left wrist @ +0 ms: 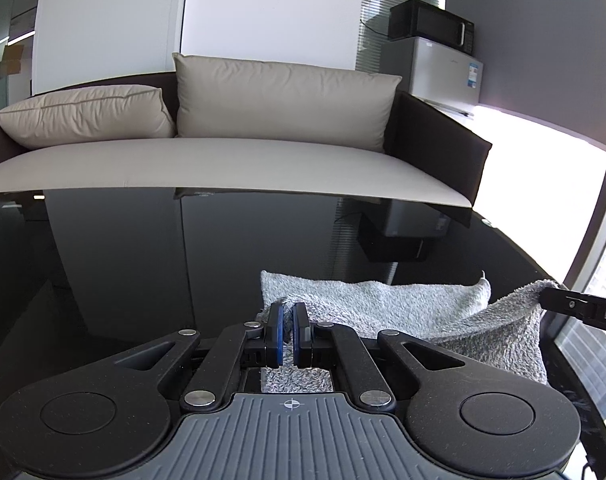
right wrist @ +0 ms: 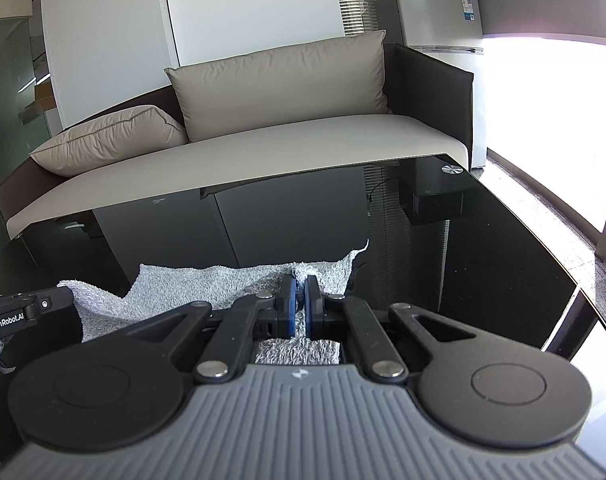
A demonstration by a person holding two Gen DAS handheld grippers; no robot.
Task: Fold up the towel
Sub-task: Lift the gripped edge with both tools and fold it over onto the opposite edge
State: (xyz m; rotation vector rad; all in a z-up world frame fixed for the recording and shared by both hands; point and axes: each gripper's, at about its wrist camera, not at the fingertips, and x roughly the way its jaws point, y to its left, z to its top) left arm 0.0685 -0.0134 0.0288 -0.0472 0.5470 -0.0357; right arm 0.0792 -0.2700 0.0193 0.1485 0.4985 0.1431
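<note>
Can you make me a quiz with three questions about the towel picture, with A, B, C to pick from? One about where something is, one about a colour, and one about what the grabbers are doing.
1. Where does the towel lie?
A. on the sofa seat
B. on the black glass table
C. on top of the fridge

2. What colour is the towel?
A. grey
B. red
C. yellow

3. What are the left gripper and the right gripper doing?
A. both wide open, holding nothing
B. only one holds the towel
C. each shut on a towel corner

Answers:
1 B, the towel spreads over the shiny dark tabletop in front of the sofa.
2 A, its fluffy cloth is speckled grey in both views.
3 C, grey cloth is pinched between each pair of blue pads.
</note>
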